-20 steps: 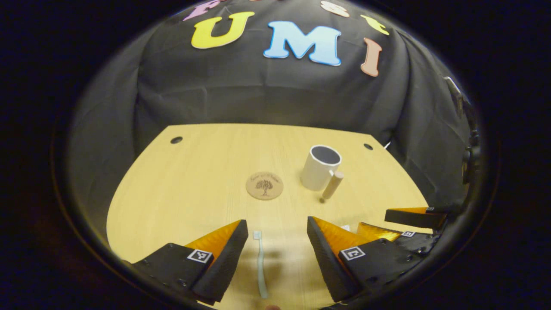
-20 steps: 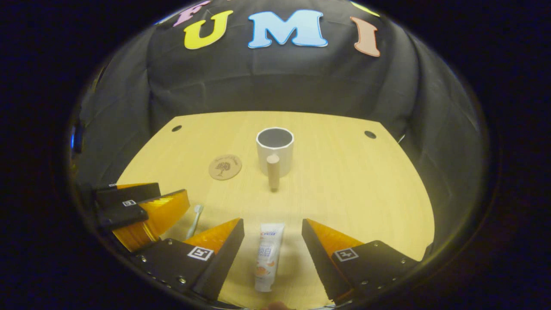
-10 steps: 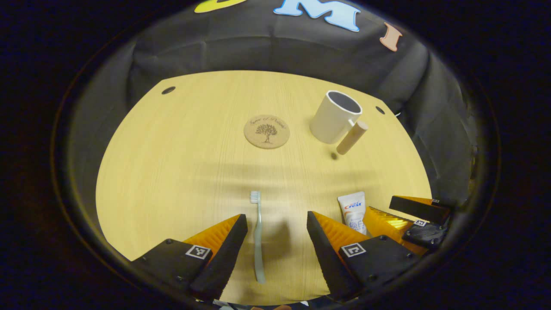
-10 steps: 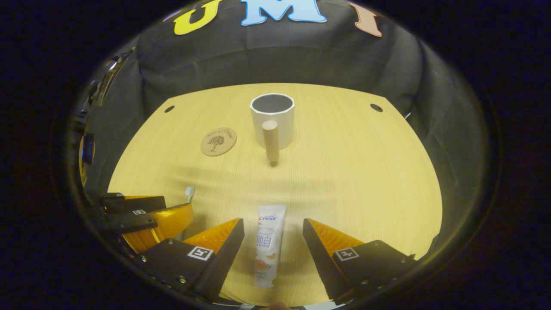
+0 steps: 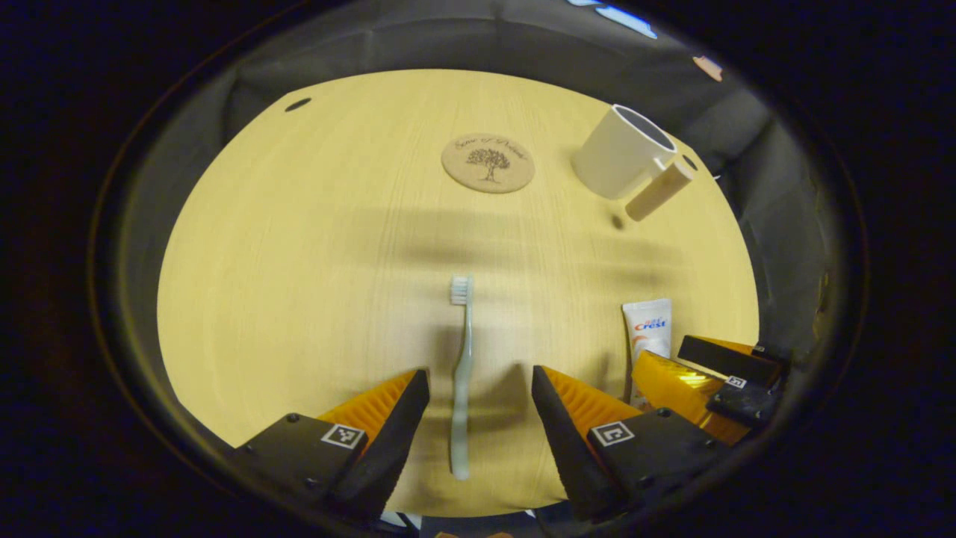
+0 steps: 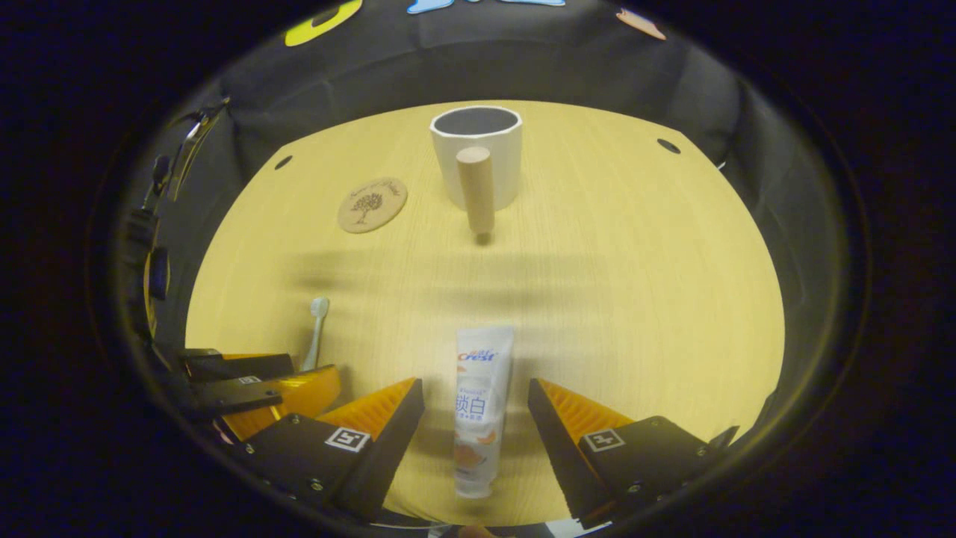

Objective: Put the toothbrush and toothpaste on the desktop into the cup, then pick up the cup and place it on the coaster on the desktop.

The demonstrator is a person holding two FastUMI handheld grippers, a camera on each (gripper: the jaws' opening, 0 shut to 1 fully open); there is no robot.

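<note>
Left gripper [image 5: 478,377] wide open, fingers straddling the toothbrush [image 5: 461,388], not touching it. Toothbrush lies flat on the desktop [image 5: 299,261], bristle end pointing away toward the coaster [image 5: 488,162], handle end between the fingers. Right gripper [image 6: 476,387] also wide open, fingers either side of the toothpaste [image 6: 478,407], gaps on both sides, nothing gripped. Tube lies flat, cap end nearest the camera, flat crimped end toward the cup [image 6: 478,153]. Cup stands upright at the far side of the desktop, empty as far as visible, wooden peg handle facing the right gripper. Coaster sits left of the cup in the right gripper view, apart from it, nothing on it. Toothbrush and toothpaste lie roughly parallel, near each other
</note>
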